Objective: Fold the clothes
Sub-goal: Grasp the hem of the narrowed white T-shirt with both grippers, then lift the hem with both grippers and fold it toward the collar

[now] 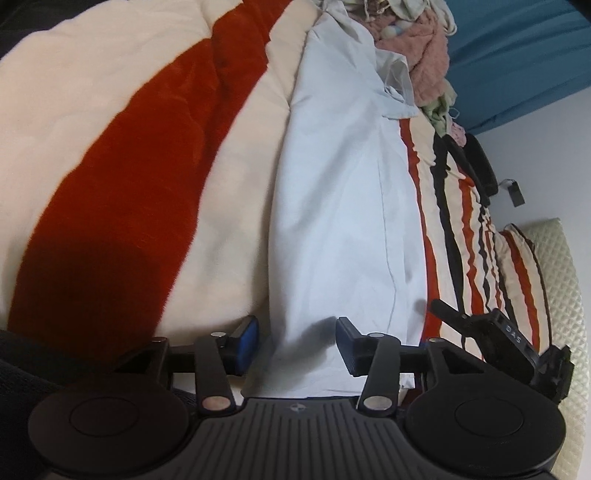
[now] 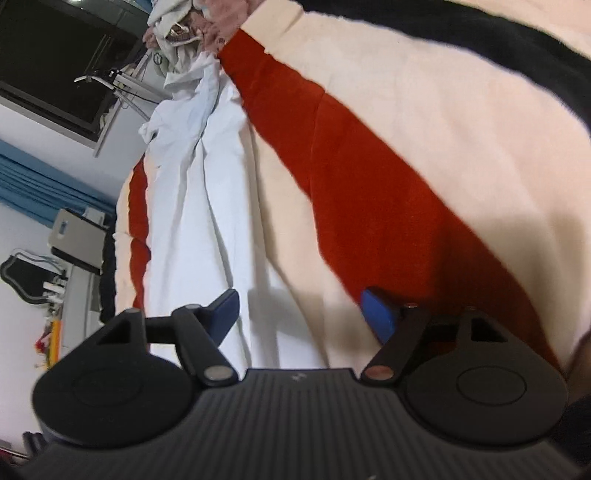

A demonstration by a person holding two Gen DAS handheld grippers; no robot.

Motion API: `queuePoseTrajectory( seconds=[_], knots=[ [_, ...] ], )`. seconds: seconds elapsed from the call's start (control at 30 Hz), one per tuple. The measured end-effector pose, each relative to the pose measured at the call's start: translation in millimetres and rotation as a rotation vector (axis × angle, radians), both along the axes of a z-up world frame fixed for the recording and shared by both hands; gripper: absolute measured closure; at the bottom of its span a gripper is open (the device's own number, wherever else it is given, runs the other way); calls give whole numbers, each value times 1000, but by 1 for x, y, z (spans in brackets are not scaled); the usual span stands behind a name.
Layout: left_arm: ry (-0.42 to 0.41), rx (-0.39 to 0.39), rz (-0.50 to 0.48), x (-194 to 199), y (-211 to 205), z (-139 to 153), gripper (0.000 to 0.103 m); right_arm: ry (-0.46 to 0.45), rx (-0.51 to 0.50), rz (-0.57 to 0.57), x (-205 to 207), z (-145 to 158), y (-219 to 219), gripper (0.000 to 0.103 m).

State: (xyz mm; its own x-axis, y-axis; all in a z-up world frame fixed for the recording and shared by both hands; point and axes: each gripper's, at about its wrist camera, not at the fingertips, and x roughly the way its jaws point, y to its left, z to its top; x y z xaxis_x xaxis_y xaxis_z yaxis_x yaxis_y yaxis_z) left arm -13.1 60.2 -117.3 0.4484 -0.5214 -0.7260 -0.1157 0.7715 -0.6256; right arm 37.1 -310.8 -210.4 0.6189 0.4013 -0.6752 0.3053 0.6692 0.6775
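A pale blue-white garment [image 1: 340,206] lies stretched out in a long strip on a cream, red and black striped blanket [image 1: 122,177]. My left gripper [image 1: 295,343] is open, its blue pads either side of the garment's near end, not closed on it. The right wrist view shows the same garment [image 2: 192,229] running away to the upper left. My right gripper [image 2: 303,314] is open just above the garment's near edge and the blanket [image 2: 406,155], with nothing between the pads. The other gripper [image 1: 498,332] shows black at the right edge of the left wrist view.
A heap of crumpled clothes [image 1: 413,44], pink, white and green, lies at the garment's far end, and shows in the right wrist view [image 2: 192,26]. A quilted cream headboard or pillow [image 1: 557,280] is at the right. A blue curtain [image 1: 524,55], a dark window [image 2: 55,55] and a side cabinet [image 2: 74,251] surround the bed.
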Motion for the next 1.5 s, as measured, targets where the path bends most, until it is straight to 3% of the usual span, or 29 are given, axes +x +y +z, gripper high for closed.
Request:
queuePoseTrajectory(
  seconds=[0.13,0.23,0.3,0.4,0.6,0.83,0.9,1.0,1.03,1.13,1.27,1.5],
  knots=[
    [5,-11,-20,2,-4,-3,59,19,33,79,3,-6,13,28],
    [-4,16,-50,-1,-11,-3,78,14,58,110,-4,-4,17,29],
    [-7,24,-44,-3,-11,-3,88,12,97,125,-10,-2,18,45],
    [-13,-13,-15,-5,-5,-3,95,9,127,127,-19,-2,21,46],
    [-44,-114,58,-8,7,0,96,78,59,53,-27,-8,22,47],
    [-64,-204,115,-9,18,5,96,60,49,118,-25,-6,34,48],
    [-71,-212,113,-9,19,8,96,46,110,133,-29,-8,34,69],
    [-77,-222,112,-9,20,11,96,37,166,139,-32,-7,36,89],
    [-84,-230,114,-9,20,17,96,29,171,132,-33,-6,36,90],
    [-106,-254,118,-8,19,32,96,-20,184,91,-36,3,31,93],
    [-135,-286,123,-7,18,52,96,-153,198,27,-43,30,17,94],
    [-217,-318,105,-15,12,103,97,-346,201,8,-55,92,0,95]
  ],
)
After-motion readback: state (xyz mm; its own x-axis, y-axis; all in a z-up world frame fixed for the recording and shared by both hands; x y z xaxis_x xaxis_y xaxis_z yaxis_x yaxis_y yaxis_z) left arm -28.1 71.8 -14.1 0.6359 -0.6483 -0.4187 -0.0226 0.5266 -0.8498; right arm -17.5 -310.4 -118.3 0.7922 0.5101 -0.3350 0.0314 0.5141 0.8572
